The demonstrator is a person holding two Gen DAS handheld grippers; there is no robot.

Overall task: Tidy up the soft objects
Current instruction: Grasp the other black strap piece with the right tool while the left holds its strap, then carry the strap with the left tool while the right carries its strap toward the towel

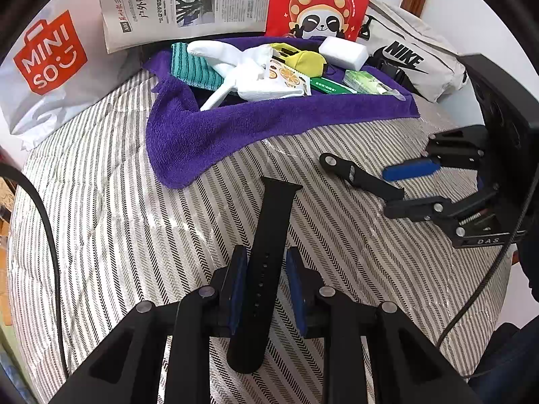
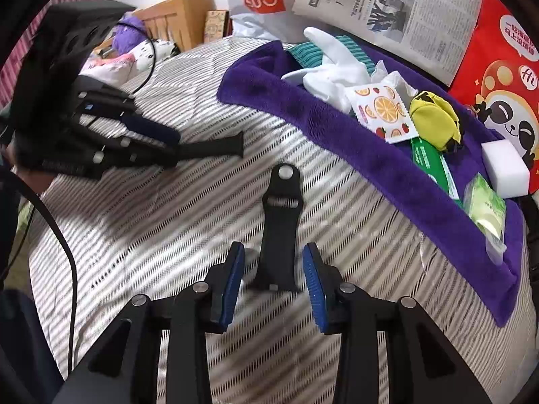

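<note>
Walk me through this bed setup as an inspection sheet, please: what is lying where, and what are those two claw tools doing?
Surface: striped bedcover, rumpled.
Job's things: long black strap and short black strap on the cover; purple towel bearing a white glove, teal cloth, yellow pouch, white sponge and packets.
Clutter: newspaper, red panda bag, Miniso bag, Nike bag along the far edge.
Grippers: left gripper clamps the long strap; right gripper straddles the short strap, pads clear of it.
Cables: black cable at the left, another at the right.
Surroundings: wooden frame beyond the bed.
</note>
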